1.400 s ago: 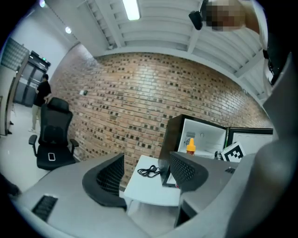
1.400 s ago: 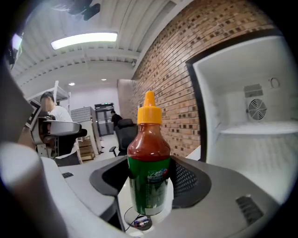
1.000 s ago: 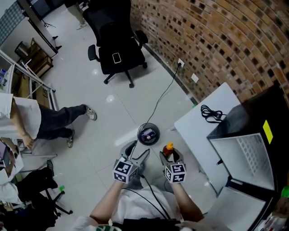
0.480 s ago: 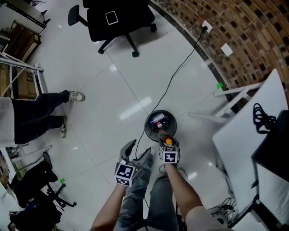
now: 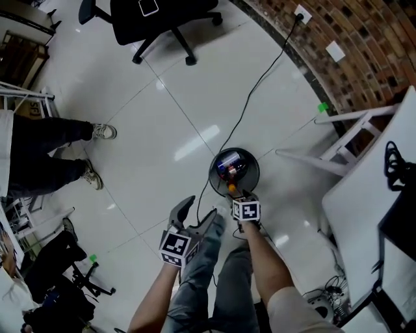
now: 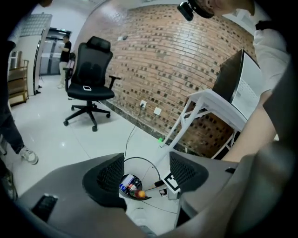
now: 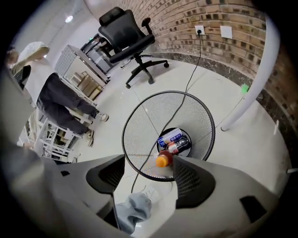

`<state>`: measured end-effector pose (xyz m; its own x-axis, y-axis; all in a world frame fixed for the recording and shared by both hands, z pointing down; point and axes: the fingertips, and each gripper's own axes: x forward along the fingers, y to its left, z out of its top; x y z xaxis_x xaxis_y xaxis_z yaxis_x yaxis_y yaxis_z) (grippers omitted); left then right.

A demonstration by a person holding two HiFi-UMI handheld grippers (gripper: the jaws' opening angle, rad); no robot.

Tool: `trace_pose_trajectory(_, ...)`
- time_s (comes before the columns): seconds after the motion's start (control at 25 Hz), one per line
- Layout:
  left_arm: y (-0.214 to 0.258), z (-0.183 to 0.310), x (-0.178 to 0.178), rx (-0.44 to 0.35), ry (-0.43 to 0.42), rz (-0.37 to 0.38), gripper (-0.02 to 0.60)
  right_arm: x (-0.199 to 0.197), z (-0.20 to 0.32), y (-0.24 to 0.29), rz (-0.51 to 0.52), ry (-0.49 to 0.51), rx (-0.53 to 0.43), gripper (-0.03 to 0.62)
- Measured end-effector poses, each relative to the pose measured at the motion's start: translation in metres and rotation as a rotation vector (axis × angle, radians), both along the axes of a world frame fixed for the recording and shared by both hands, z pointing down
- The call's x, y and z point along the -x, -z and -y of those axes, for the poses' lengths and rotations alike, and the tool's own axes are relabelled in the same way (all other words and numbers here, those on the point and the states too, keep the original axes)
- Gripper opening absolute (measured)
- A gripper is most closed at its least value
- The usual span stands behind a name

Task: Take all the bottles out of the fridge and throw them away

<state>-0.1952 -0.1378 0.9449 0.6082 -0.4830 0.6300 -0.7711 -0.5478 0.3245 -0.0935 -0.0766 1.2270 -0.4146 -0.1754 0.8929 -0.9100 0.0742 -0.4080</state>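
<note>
Right arm: the bare forearm (image 5: 263, 260) reaches forward and down, carrying the right claw (image 5: 234, 194) over the near rim of the wastebasket (image 5: 212, 170), jaws pointing steeply down into it.
Left arm: the forearm (image 5: 155, 300) runs alongside, and the left claw (image 5: 196, 216) hangs lower in the head view, short of the basket and above the person's knee (image 5: 209, 257).
Wastebasket: round, black wire mesh with a thin hoop rim and a solid dark floor, standing on the floor tiles (image 5: 162, 123).
Floor tiles: pale, glossy and large, with thin joints and a bright glare streak.
Cable: a thin black cable (image 5: 260, 84) snakes from the wall socket across the tiles to the basket.
Bottle: the clear plastic bottle (image 7: 162, 160) has a round orange cap. It lies at the basket's near rim, close against the inner edge of the right-hand pad in the right gripper view.
Basket contents: a blue-and-white labelled pack (image 7: 170, 138) and a dark bottle with a red label (image 7: 181, 145) lie on the bottom.
Right claw state: its jaws have just been opening and stand wide. The capped bottle is between their tips, with the far pad well clear of it, so nothing is clamped.
Left claw state: spread wide, ribbed black pads apart, holding nothing.
Surroundings: a black office chair (image 5: 162, 19) and a rough brick wall (image 5: 364, 39).
</note>
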Motion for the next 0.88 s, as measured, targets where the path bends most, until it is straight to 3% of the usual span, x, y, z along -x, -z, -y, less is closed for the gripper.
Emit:
trace_pose_trajectory(0.2, 0.021, -0.008, -0.014, 0.012, -0.008, -0.025, 0.295, -0.009, -0.017, 0.05, -0.008, 0.032, -0.032, 0.354)
trace_pose_trajectory(0.4, 0.07, -0.011, -0.043, -0.009, -0.062, -0.081, 0.295, -0.024, -0.026, 0.146, 0.011, -0.029, -0.118, 0.354)
trace_pose_trajectory(0.64, 0.158, -0.031, -0.083, -0.064, -0.194, -0.126, 0.295, -0.069, -0.041, 0.292, 0.022, -0.163, -0.27, 0.354)
trace_pose_trajectory(0.88, 0.256, -0.036, -0.139, -0.143, -0.328, -0.2, 0.295, -0.145, -0.027, 0.421, -0.015, -0.362, -0.505, 0.353)
